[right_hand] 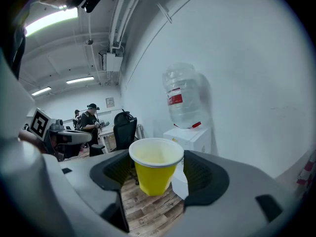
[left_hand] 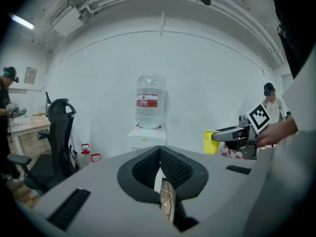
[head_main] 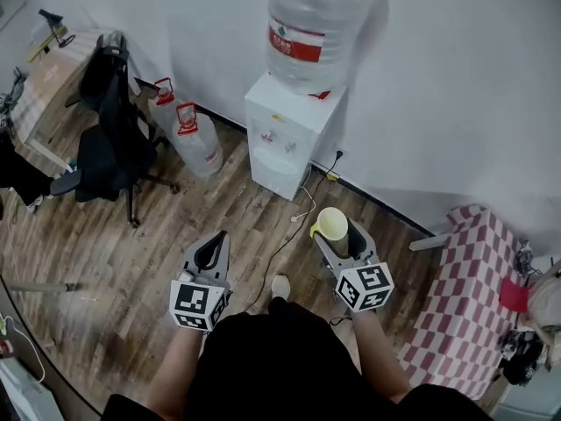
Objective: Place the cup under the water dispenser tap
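Note:
A white water dispenser (head_main: 285, 134) with a big clear bottle (head_main: 311, 24) on top stands against the wall, ahead of me. My right gripper (head_main: 342, 235) is shut on a yellow cup (head_main: 332, 224), held upright above the wooden floor, short of the dispenser and to its right. In the right gripper view the cup (right_hand: 155, 167) sits empty between the jaws, with the dispenser (right_hand: 190, 137) behind it. My left gripper (head_main: 213, 242) hangs lower left, its pads (left_hand: 170, 164) meeting at the tip with nothing between them. The left gripper view shows the dispenser (left_hand: 147, 137) straight ahead and the cup (left_hand: 210, 141) at right.
A black office chair (head_main: 110, 130) and two empty water jugs (head_main: 197, 143) stand left of the dispenser. A red-checked table (head_main: 465, 296) is at right. A cable (head_main: 294, 235) runs over the floor from a wall socket. People (right_hand: 91, 120) work at a desk further back.

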Motion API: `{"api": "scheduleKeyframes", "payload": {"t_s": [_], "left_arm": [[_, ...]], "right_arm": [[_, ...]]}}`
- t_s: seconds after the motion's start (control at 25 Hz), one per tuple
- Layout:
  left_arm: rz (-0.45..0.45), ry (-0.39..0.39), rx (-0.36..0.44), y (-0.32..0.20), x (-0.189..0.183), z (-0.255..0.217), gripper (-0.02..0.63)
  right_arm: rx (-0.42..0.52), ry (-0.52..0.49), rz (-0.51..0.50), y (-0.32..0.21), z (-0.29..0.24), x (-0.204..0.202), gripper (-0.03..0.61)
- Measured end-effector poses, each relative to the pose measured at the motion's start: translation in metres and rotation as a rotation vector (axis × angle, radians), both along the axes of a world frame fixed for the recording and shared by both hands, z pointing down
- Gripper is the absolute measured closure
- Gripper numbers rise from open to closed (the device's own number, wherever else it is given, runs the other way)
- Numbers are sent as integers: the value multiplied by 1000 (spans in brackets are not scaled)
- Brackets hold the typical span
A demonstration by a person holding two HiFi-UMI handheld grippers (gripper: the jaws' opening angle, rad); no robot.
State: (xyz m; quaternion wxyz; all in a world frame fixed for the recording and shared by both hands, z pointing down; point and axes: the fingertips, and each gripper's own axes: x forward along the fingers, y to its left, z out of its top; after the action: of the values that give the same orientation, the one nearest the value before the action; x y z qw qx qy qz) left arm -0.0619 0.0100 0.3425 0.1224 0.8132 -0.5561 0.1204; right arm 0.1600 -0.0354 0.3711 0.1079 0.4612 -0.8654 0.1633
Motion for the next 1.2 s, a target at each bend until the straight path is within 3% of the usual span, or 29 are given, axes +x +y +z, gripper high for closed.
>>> {"api": "scheduleKeyframes", "payload": {"t_s": [0.32,0.52,0.96,1.2], "left_arm": [[-59,-19,-19,-30,21,6,598],[-72,-34,-34,-37,24,10,598],[-96,-37,-55,-60,4,22,600],[-48,-28,-83,-96,-13,33,600]], "right_arm": [[-12,-4,-121,-37,12,2,233],[-12,-25,-133,-52,12,3,235],[-48,-10,-160,-72,28,-17,249],[-21,-10,-151,-103,22,-46,251]]}}
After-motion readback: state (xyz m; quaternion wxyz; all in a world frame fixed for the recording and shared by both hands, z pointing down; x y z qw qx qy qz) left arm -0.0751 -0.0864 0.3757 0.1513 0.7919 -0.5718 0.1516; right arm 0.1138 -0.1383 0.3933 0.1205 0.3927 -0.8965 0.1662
